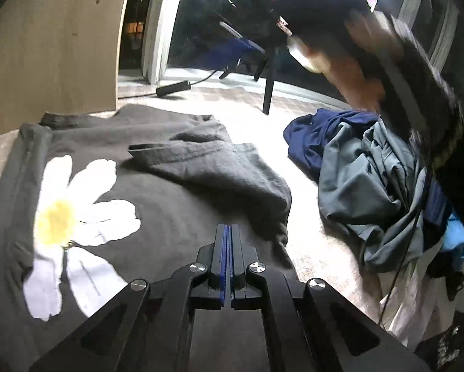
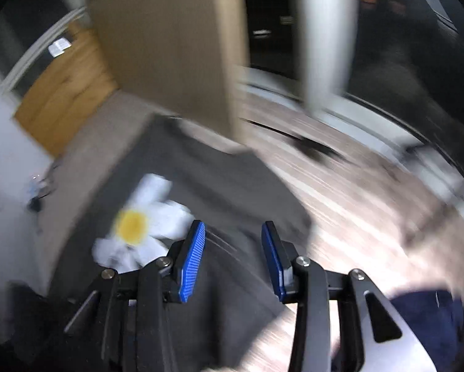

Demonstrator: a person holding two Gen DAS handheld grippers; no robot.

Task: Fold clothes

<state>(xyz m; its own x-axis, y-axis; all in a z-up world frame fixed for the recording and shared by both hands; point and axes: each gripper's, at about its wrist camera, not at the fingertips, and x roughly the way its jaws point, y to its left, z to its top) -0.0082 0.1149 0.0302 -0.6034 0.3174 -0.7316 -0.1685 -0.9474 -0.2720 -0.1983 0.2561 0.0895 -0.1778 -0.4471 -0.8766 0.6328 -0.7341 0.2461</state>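
Left wrist view: grey daisy shirt (image 1: 176, 186) spread on pale carpet (image 1: 256, 124).

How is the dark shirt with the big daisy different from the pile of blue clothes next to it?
The daisy shirt lies spread out mostly flat on the carpet, with one sleeve folded across it; the blue pile is crumpled in a heap. The daisy shirt is dark grey with a white and yellow flower print; the blue pile shows navy and grey-blue cloth with no print in view. Both lie on the carpet, and neither is folded yet.
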